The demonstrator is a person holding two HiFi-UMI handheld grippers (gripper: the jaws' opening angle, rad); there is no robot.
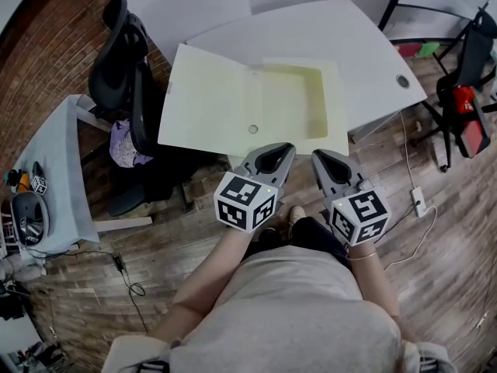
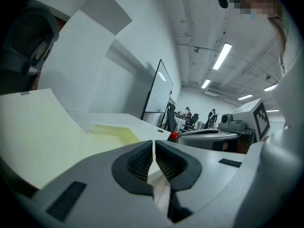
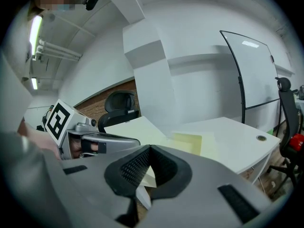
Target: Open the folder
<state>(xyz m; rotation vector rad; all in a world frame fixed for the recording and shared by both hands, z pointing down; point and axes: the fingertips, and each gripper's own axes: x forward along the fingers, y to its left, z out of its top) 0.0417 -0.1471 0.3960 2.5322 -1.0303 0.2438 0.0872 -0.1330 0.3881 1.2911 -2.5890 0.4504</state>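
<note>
On the table [image 1: 353, 41] the pale folder [image 1: 210, 103] lies spread open; before its near edge, the left hand-held gripper [image 1: 276, 151] and right hand-held gripper [image 1: 321, 158] hover, jaws together, empty.

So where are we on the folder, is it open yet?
Done: the folder lies open on the table, with its cover spread flat to the left and the inside showing.
In hand: nothing. The left gripper and right gripper are both shut and empty, near the folder's near edge.
Left: nothing obvious; the job looks finished.
</note>
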